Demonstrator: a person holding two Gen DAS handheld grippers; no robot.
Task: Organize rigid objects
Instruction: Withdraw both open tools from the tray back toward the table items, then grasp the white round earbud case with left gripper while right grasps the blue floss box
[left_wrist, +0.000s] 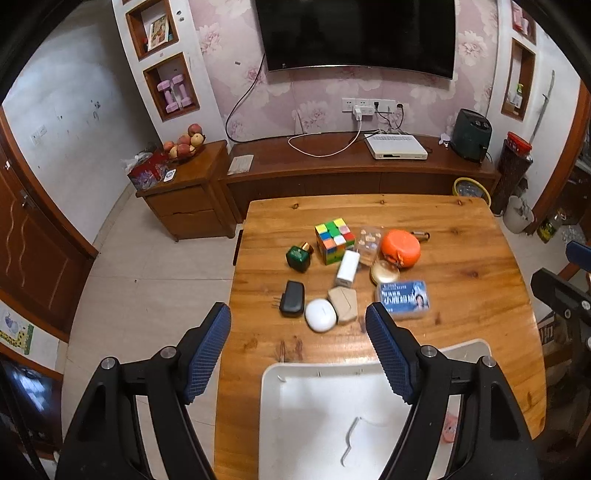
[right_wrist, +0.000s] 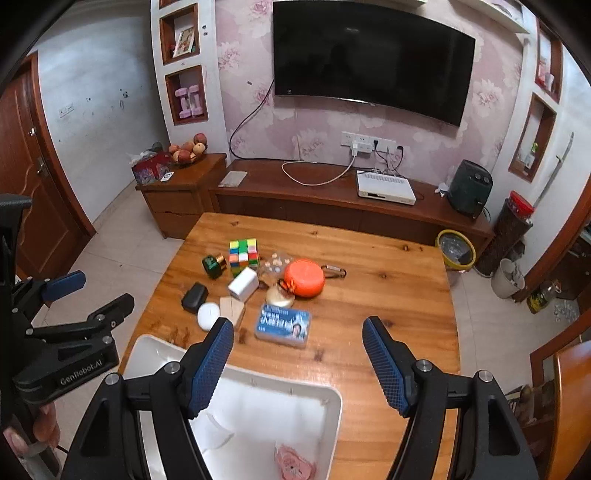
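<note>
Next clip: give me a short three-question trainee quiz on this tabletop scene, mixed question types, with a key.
1. True or false: the left gripper holds the puzzle cube.
2. Which lies nearest the white bin? A) orange pouch B) white round case C) green bottle
3. Fill in: the blue card box lies flat on the ______.

Key: 1. False; both grippers are open and hold nothing, the right gripper too. 2. B. 3. Wooden table.

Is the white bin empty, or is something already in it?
Not empty. The white bin holds a pink item near its bottom edge. Everything else, such as the cube, lies on the table.
</note>
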